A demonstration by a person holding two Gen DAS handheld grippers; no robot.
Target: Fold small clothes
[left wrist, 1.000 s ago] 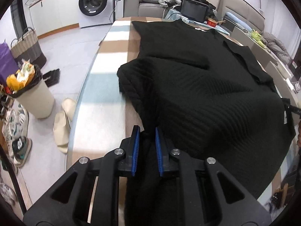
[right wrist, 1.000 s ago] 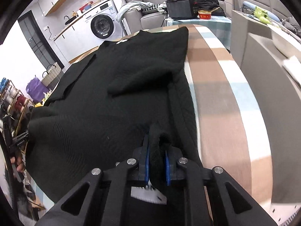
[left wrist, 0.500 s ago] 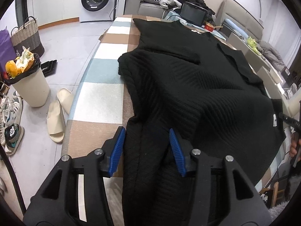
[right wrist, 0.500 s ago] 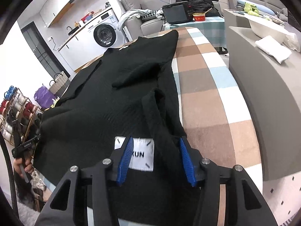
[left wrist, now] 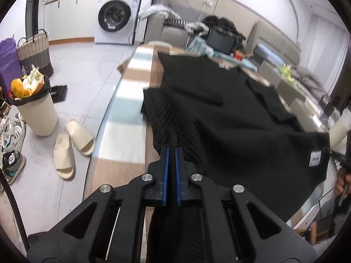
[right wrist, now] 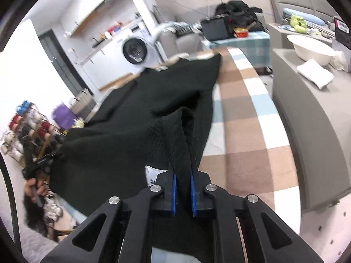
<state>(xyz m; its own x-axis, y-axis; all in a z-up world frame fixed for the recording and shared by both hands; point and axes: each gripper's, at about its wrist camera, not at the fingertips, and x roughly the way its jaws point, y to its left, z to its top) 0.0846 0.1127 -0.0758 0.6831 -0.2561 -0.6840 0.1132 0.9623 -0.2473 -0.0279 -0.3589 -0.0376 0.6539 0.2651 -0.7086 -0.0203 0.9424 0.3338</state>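
Observation:
A black knit sweater (left wrist: 230, 118) lies spread along a long table with a checked cloth (left wrist: 129, 114). My left gripper (left wrist: 171, 153) is shut on the sweater's near left edge, lifting it off the table. My right gripper (right wrist: 183, 171) is shut on the sweater's (right wrist: 140, 114) near right edge, bunched between the blue pads, beside its white label (right wrist: 151, 174). In the left wrist view the label (left wrist: 316, 159) marks the right corner, where the other gripper holds it. The near edge hangs stretched between both grippers.
Left of the table are a full bin (left wrist: 36, 107), slippers (left wrist: 72, 144), shoes and a basket (left wrist: 34, 52). A washing machine (left wrist: 116, 19) and sofa stand beyond. A grey counter (right wrist: 307, 114) with a white bowl (right wrist: 311, 48) runs along the right. A black box (right wrist: 214, 29) sits at the far end.
Half a second ago both grippers were open around the sweater's near edge. Both have now shut on it and raised it, pulling the cloth taut between them.

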